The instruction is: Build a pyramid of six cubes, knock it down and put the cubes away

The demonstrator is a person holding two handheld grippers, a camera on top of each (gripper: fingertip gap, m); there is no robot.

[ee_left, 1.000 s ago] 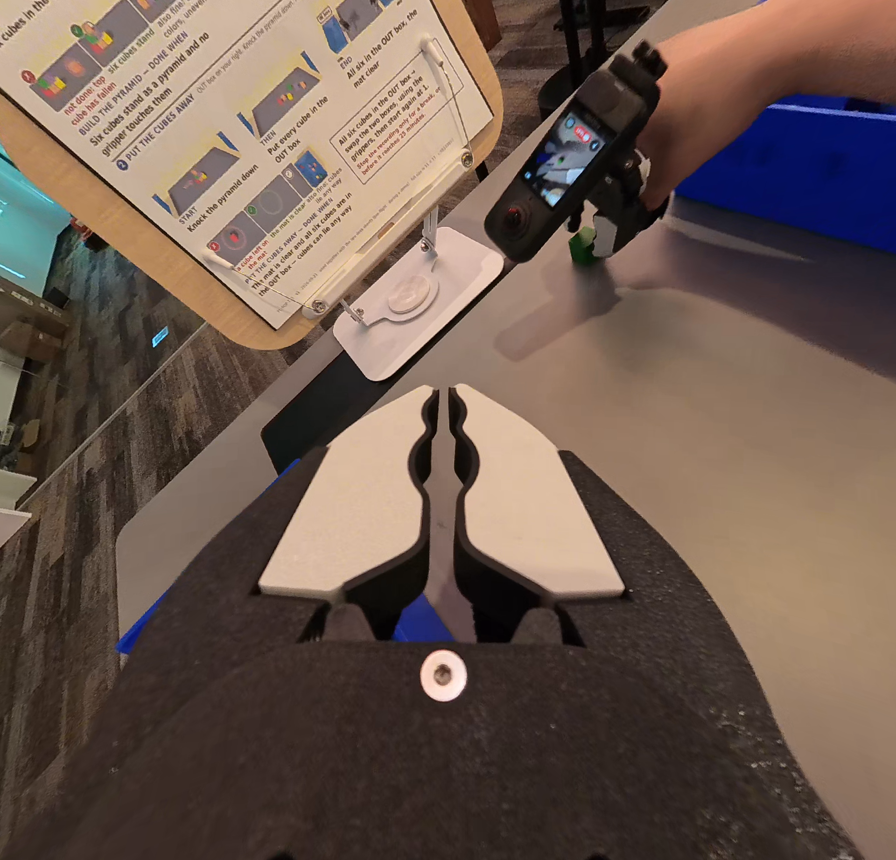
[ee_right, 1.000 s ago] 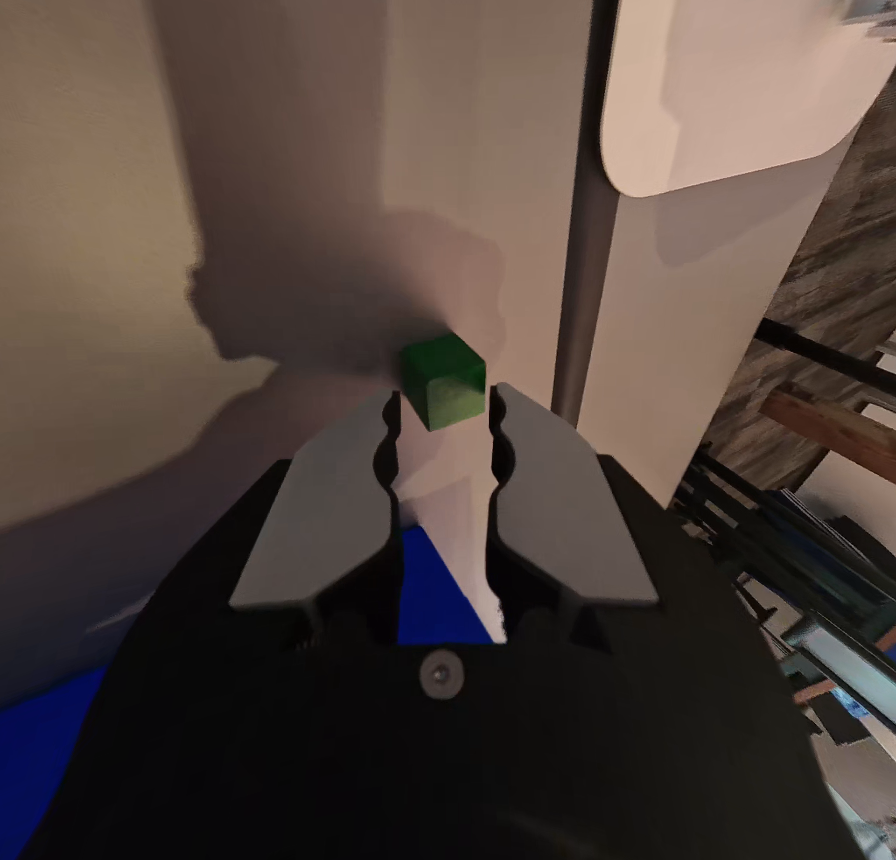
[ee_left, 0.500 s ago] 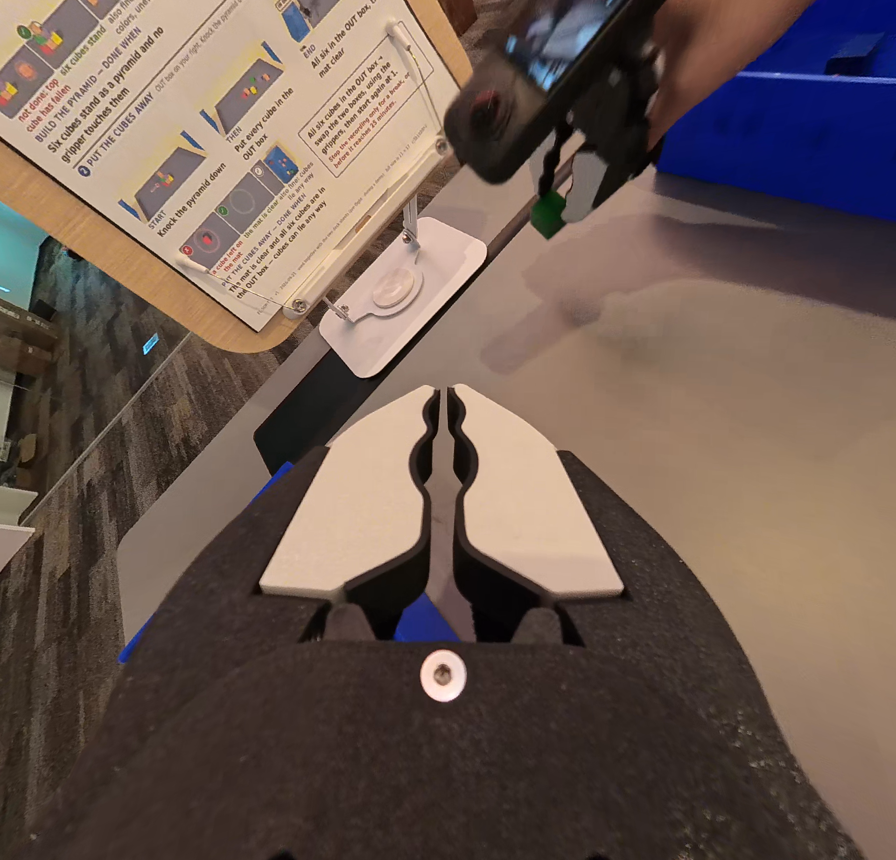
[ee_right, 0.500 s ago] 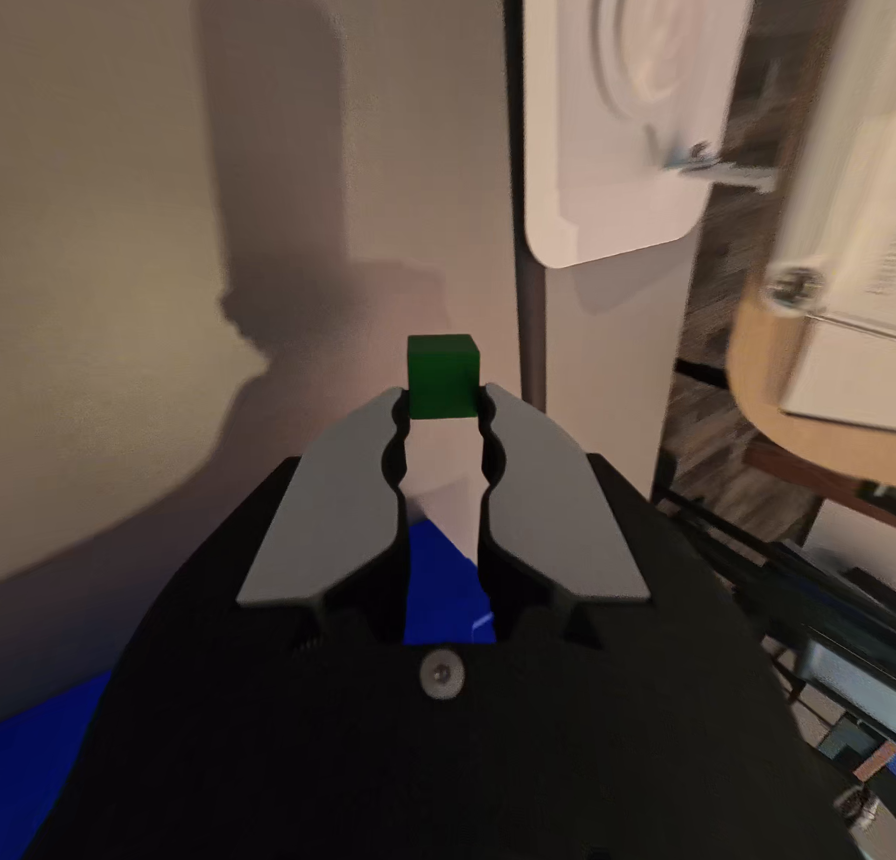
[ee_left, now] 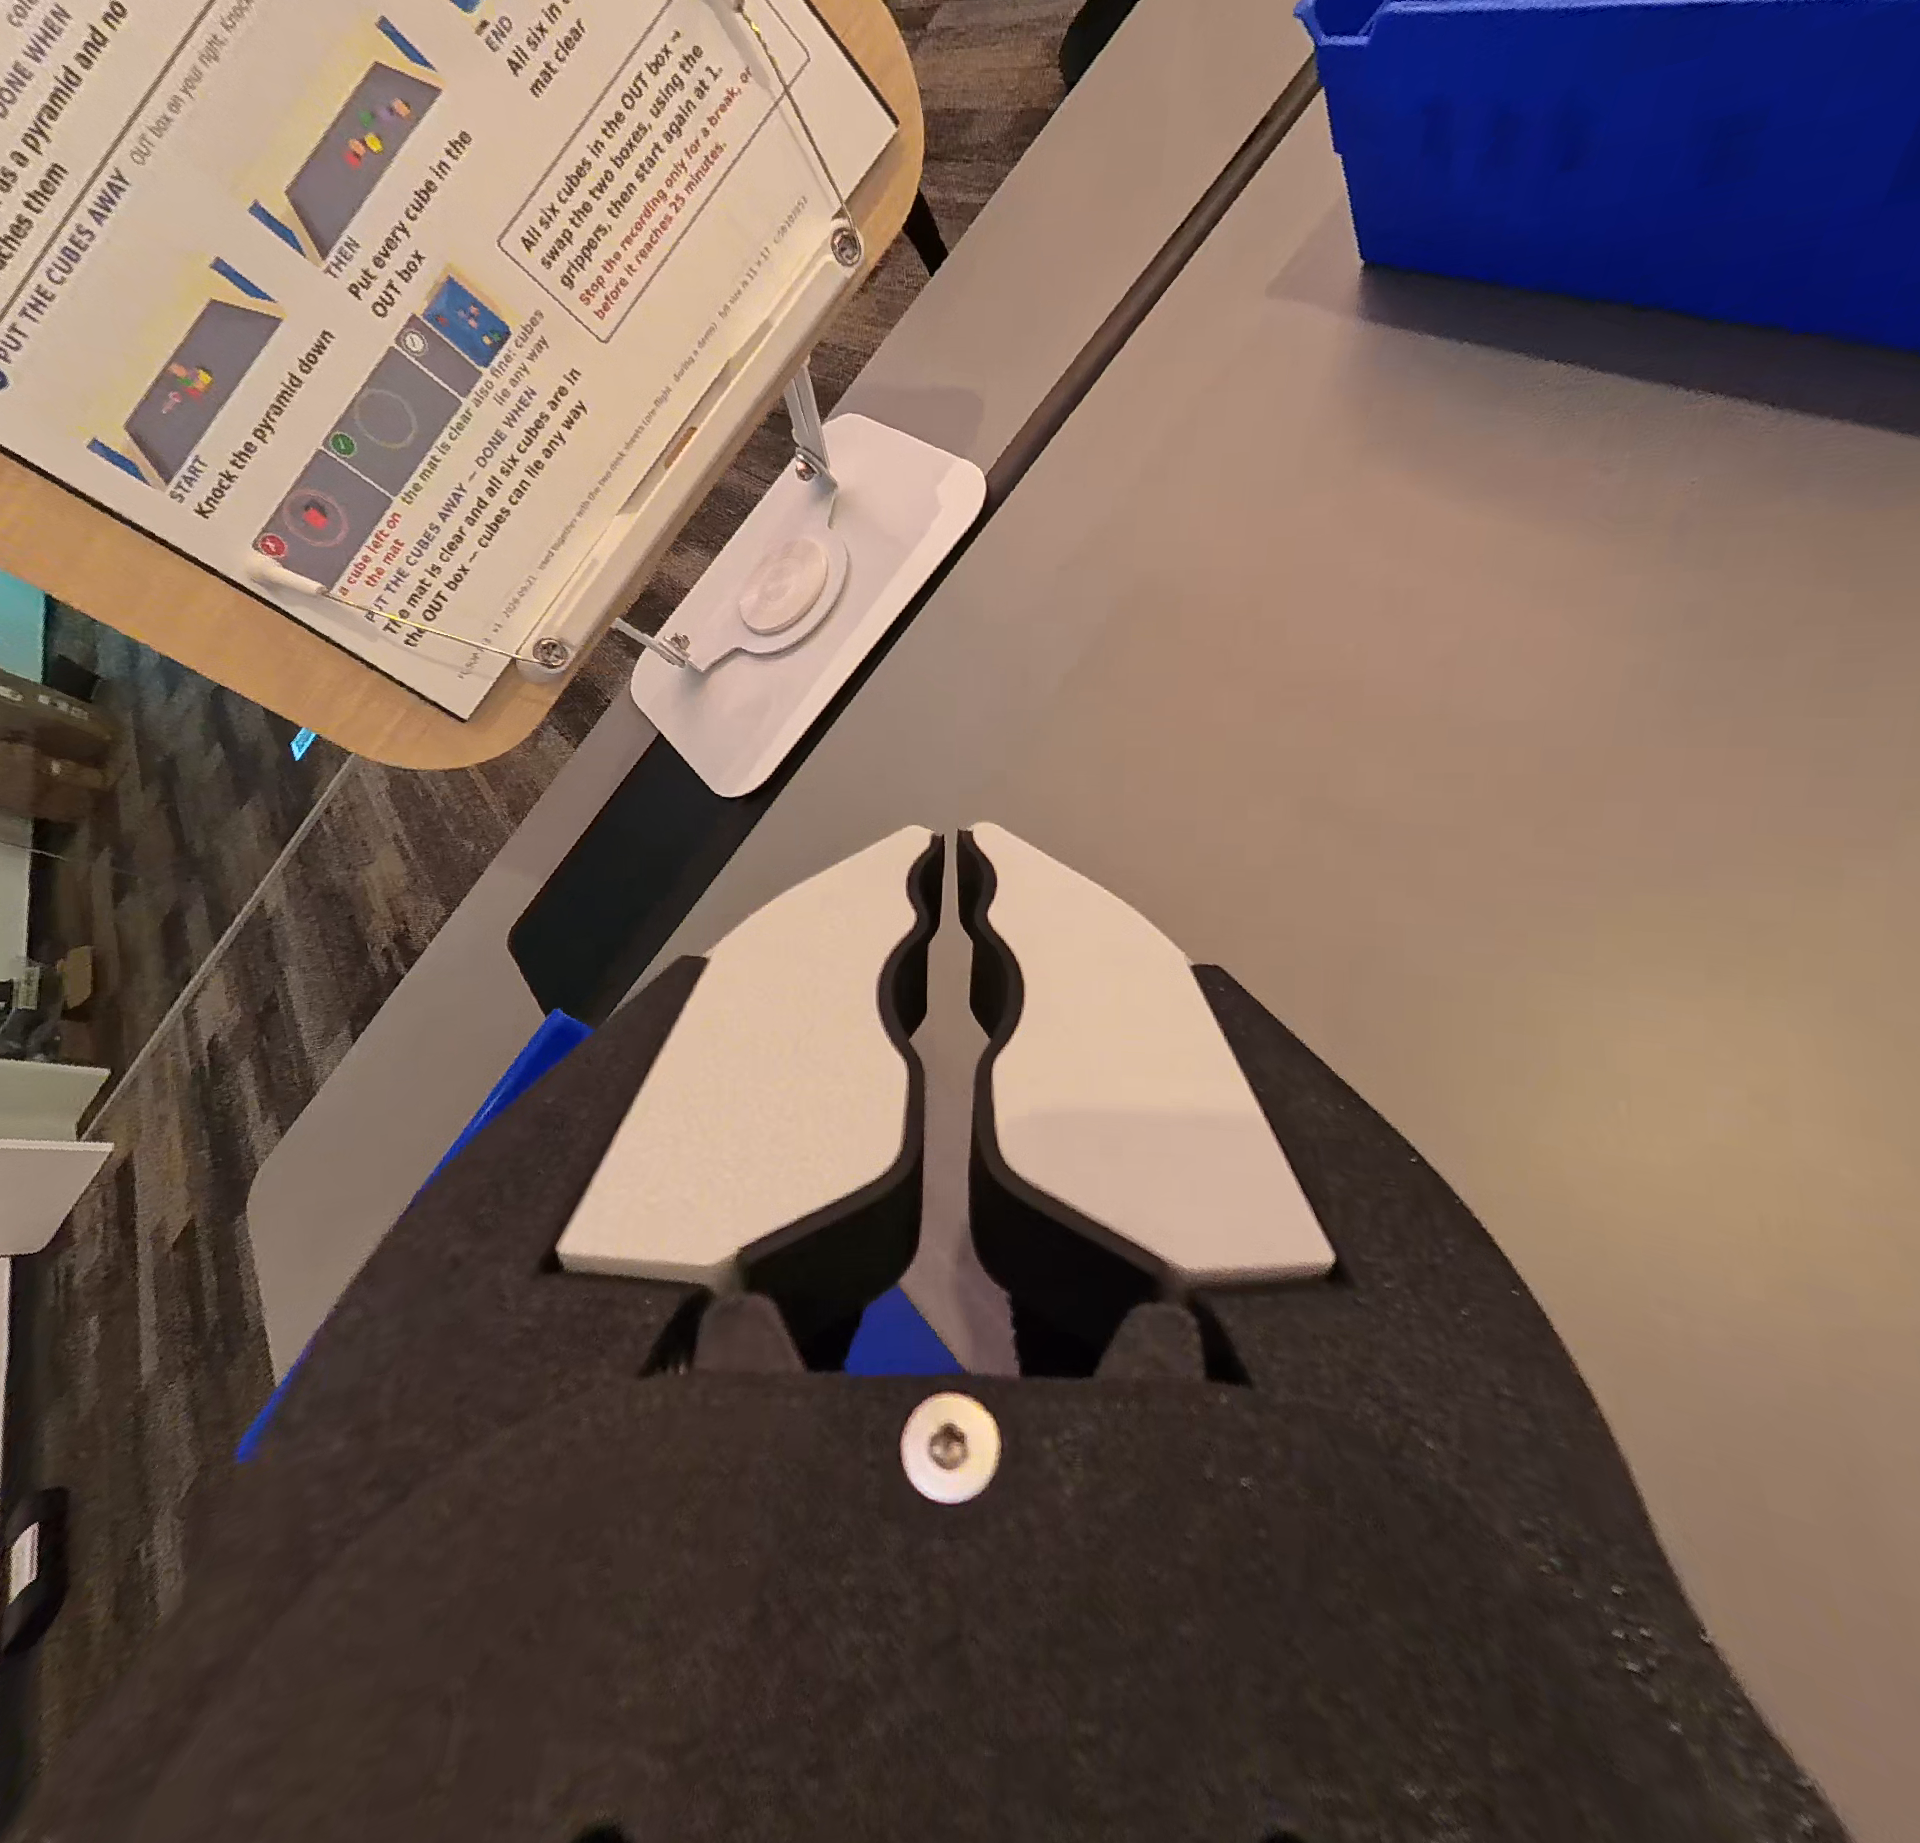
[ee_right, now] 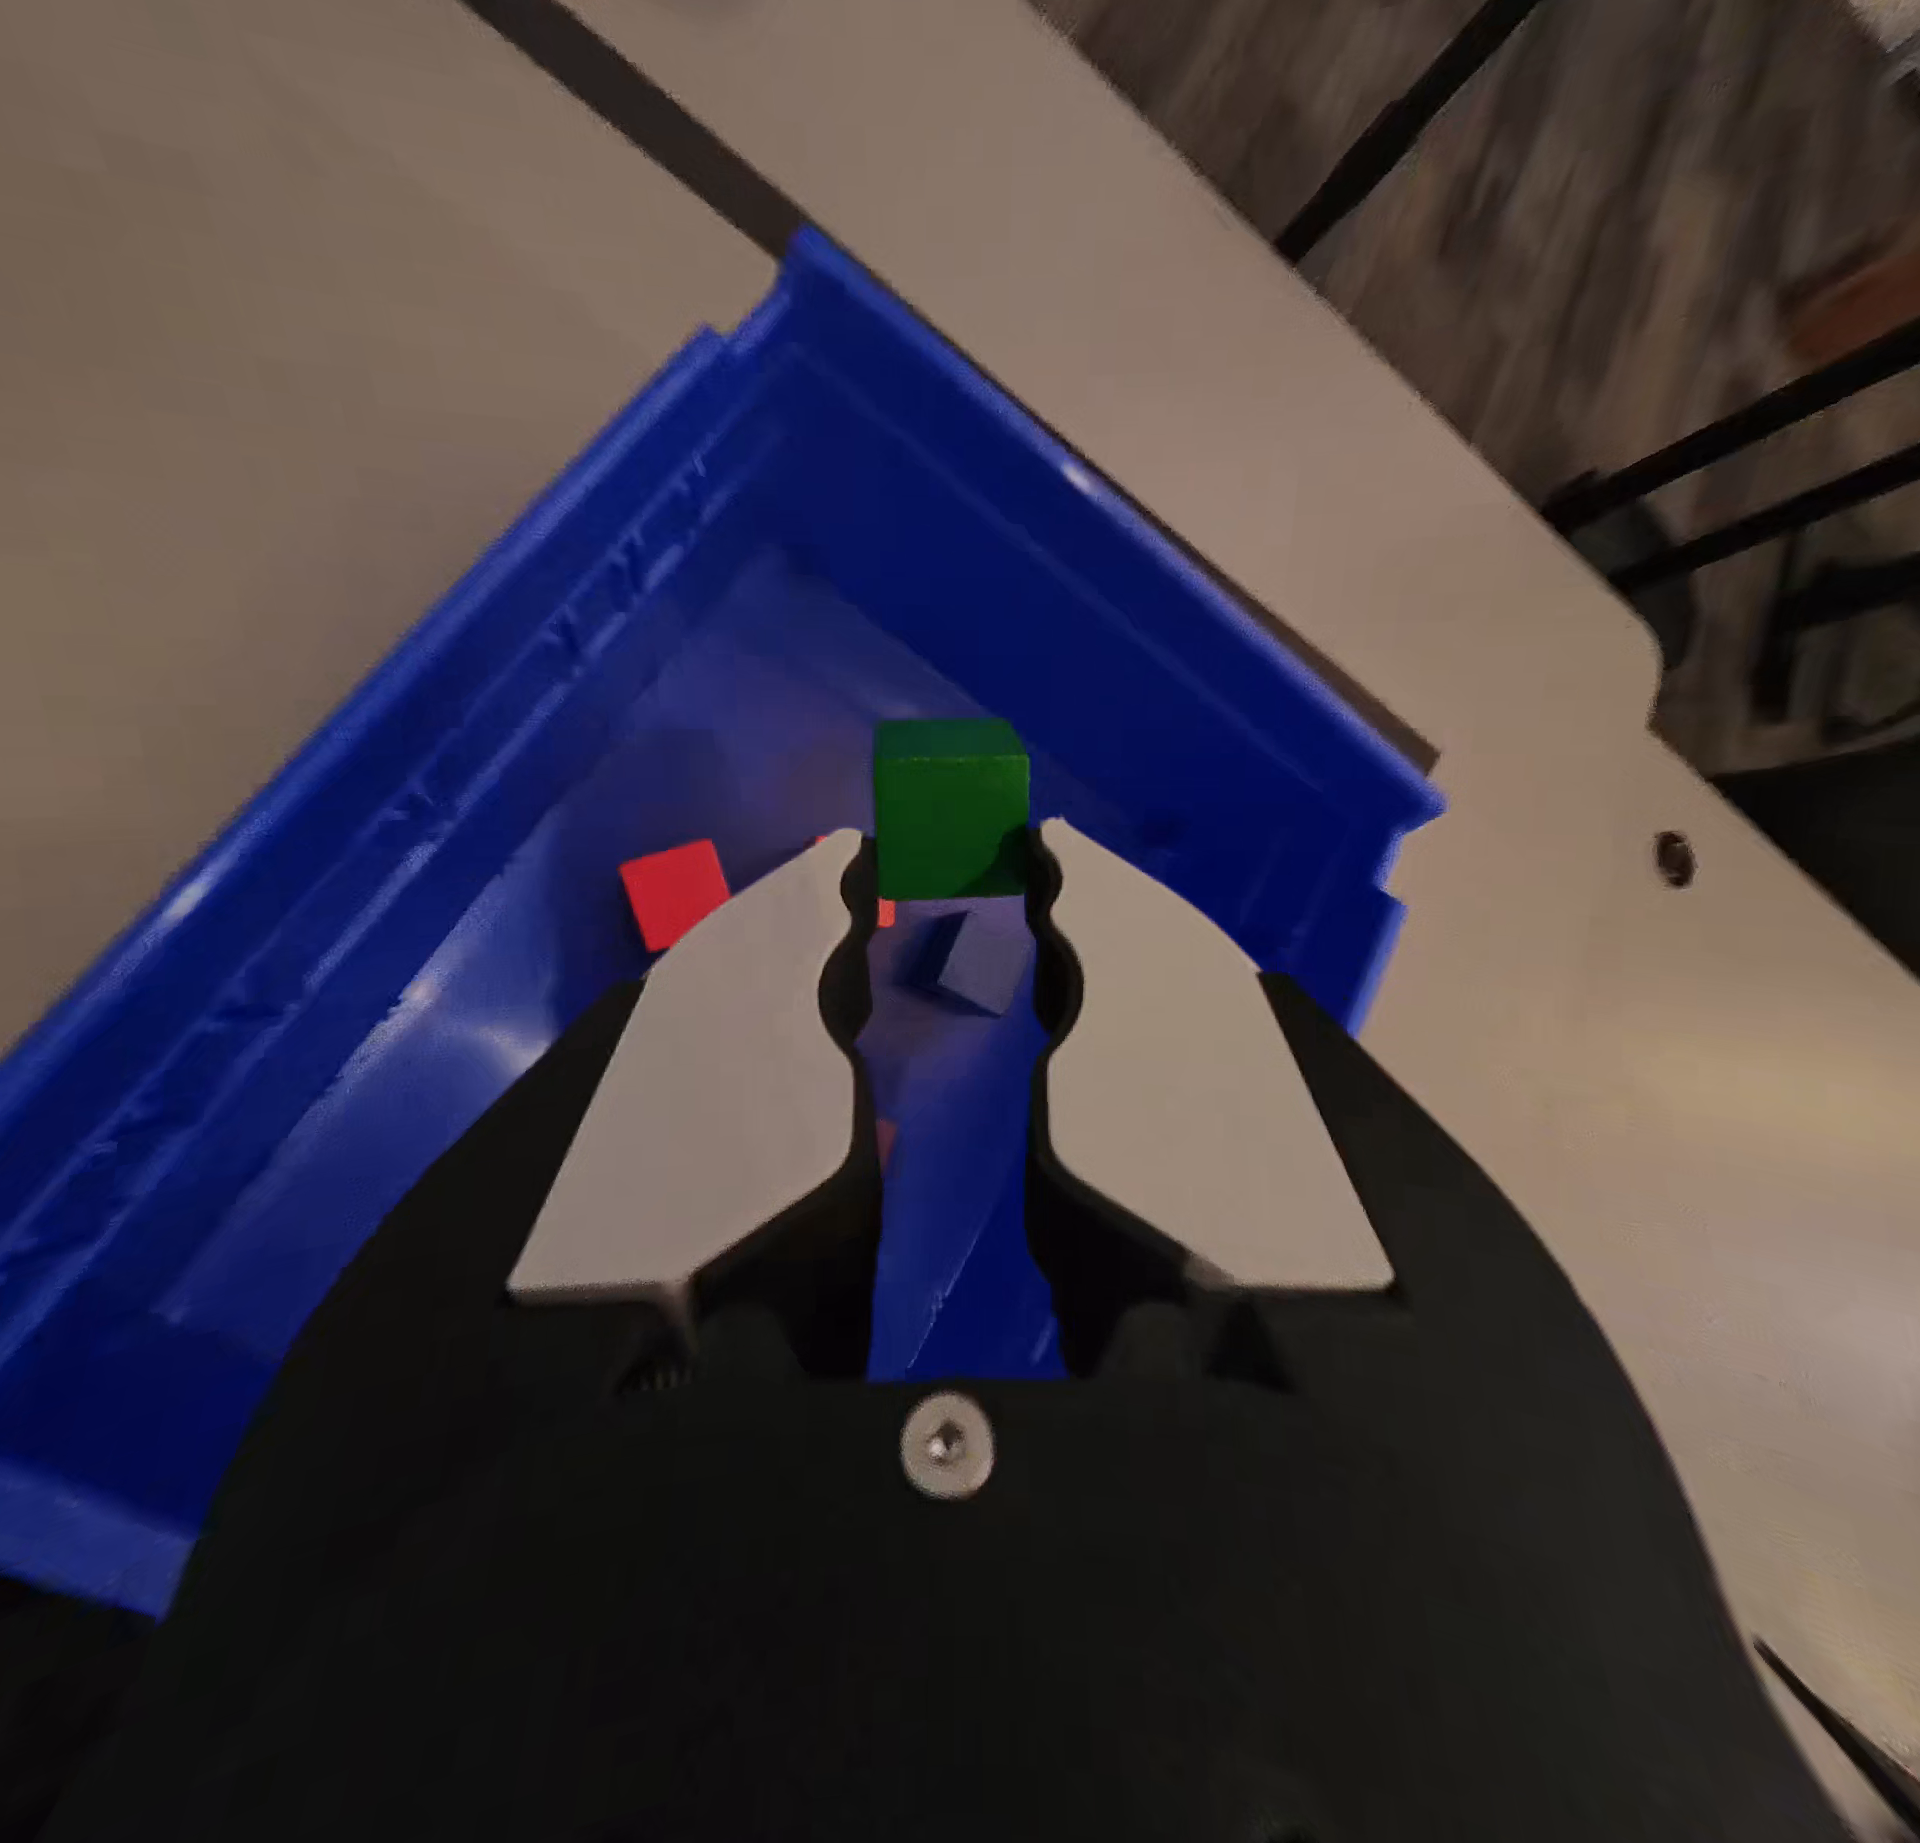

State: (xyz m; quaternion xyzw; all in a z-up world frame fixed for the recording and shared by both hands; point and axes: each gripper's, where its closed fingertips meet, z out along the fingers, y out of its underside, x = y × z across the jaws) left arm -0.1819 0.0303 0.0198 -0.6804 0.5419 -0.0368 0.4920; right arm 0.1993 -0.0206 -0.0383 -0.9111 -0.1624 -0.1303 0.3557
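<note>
Your right fingers grip the green cube, now lifted off the desk and carried over the blue bin at frame centre, above a red cube; releasing should stow it. Your left gripper rests clenched, empty.

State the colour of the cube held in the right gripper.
Green. The cube shows best in the right wrist view, pinched at the fingertips of the right gripper.

The bin sits on the table — two cubes lie inside it, and another cube hangs above them, over the bin.
</note>
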